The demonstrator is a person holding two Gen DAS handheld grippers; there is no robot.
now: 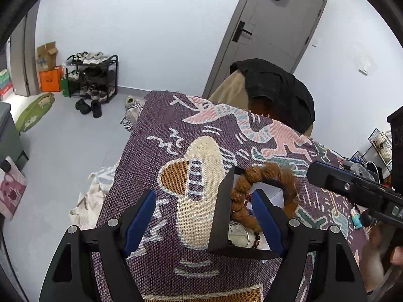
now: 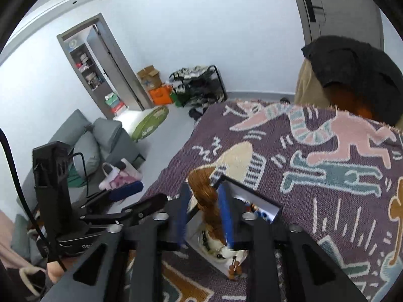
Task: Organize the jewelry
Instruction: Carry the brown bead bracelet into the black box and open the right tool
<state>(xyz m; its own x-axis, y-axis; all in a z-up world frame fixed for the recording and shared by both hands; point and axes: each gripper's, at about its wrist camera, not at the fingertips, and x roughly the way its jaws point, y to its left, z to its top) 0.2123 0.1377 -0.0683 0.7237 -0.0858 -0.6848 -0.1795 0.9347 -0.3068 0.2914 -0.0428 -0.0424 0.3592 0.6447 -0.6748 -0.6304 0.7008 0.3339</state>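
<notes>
Nearest, the left gripper (image 1: 204,224) is seen with its blue pads spread wide: one pad (image 1: 139,220) hangs over the patterned tablecloth (image 1: 161,256), the other reaches inside the black jewelry box (image 1: 221,209), so the box's left wall stands between them without being pressed. The box, open at the top, is set on the cloth near the table's near edge. Inside it a dark beaded bracelet (image 1: 249,236) and a pale round piece (image 1: 238,232) are lying on the white lining.

A bracelet of large brown beads (image 1: 252,188) is draped partly over the box's far rim. In the right wrist view the right gripper (image 2: 204,214) is found straddling these brown beads (image 2: 206,196); its jaws are parted, and motion blur makes it impossible to tell whether the pads touch them. Small brown beads (image 2: 234,268) are spilled over the box's near corner.

Farther off, a chair draped with a black garment (image 1: 279,88) is pushed against the table's far edge. Beyond, at the left, a shoe rack (image 1: 93,75), cardboard boxes (image 1: 47,55) and a green mat (image 1: 35,112) are ranged along the wall, and a grey door (image 1: 267,25) is shut behind the chair.
</notes>
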